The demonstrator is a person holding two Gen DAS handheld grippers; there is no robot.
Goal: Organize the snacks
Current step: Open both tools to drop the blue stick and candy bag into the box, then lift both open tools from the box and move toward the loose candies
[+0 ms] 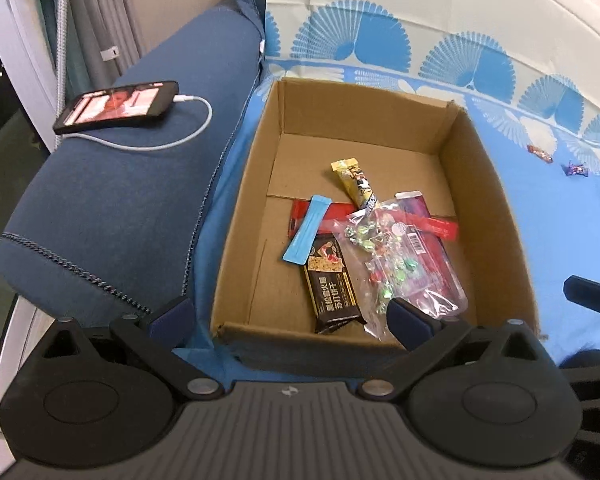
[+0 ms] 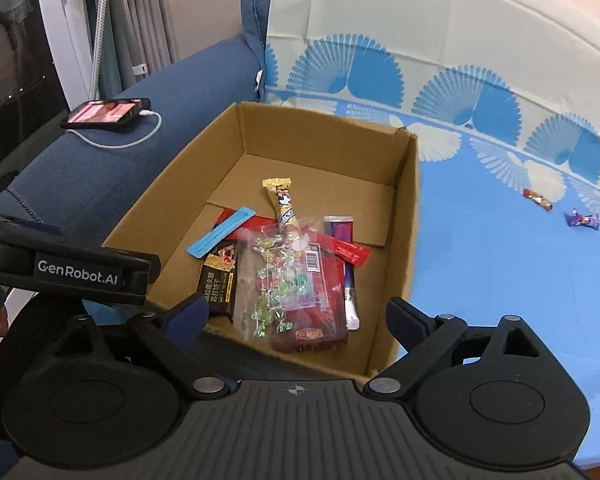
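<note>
Cardboard box on the blue sheet holds your crinkly snack bags, both tools, left and right, hang wide apart holding nothing, and two tiny slippery candies far off could squirt from your pinch.

place: someone's living room at home, pretty obviously
seat: blue fabric sofa filling the left of the frame; its armrest is the big padded bit
cover: blue sheet with fan print spread over the seat on the right
armrest: phone charging on a white cable, screen lit
upper left: grey curtains; dark window glass beside them
</note>
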